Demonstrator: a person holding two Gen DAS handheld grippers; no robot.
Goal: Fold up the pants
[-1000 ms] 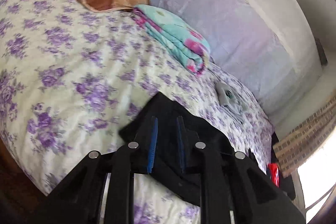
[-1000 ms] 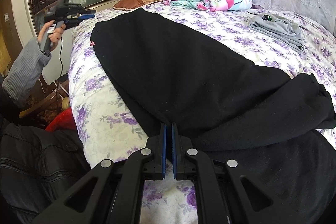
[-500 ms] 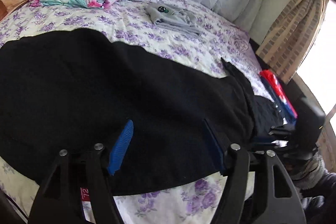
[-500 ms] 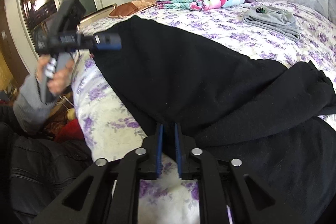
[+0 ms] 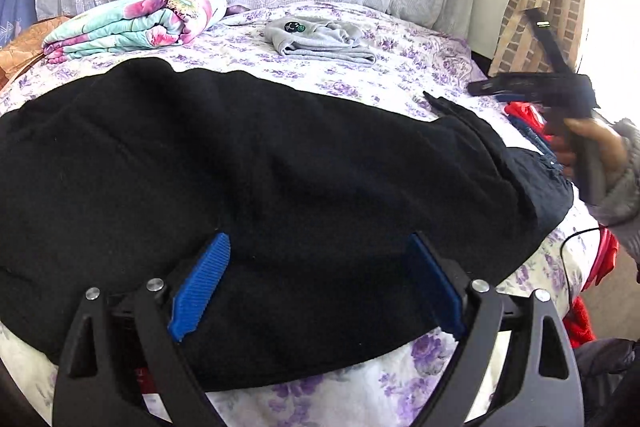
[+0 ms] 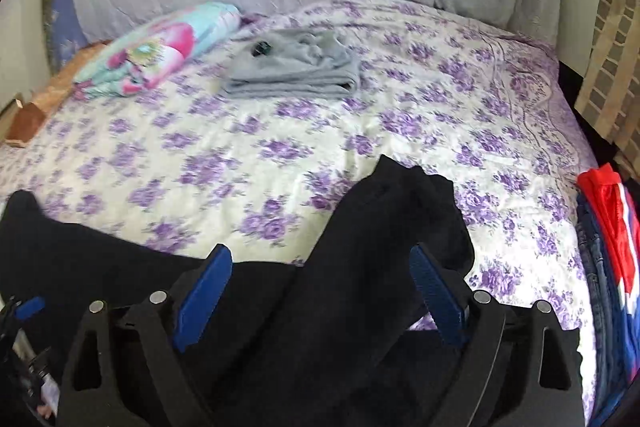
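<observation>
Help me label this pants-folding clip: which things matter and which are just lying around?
Belongs to the job:
black pants
left gripper, open
right gripper, open

Just lying about:
folded grey garment
floral blanket
red cloth
flowered bedsheet

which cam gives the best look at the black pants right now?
Left wrist: the black pants spread across most of the bedsheet, almost their whole outline visible. Right wrist shows only bunched parts low in frame, partly behind its own open hand-held gripper.
</observation>
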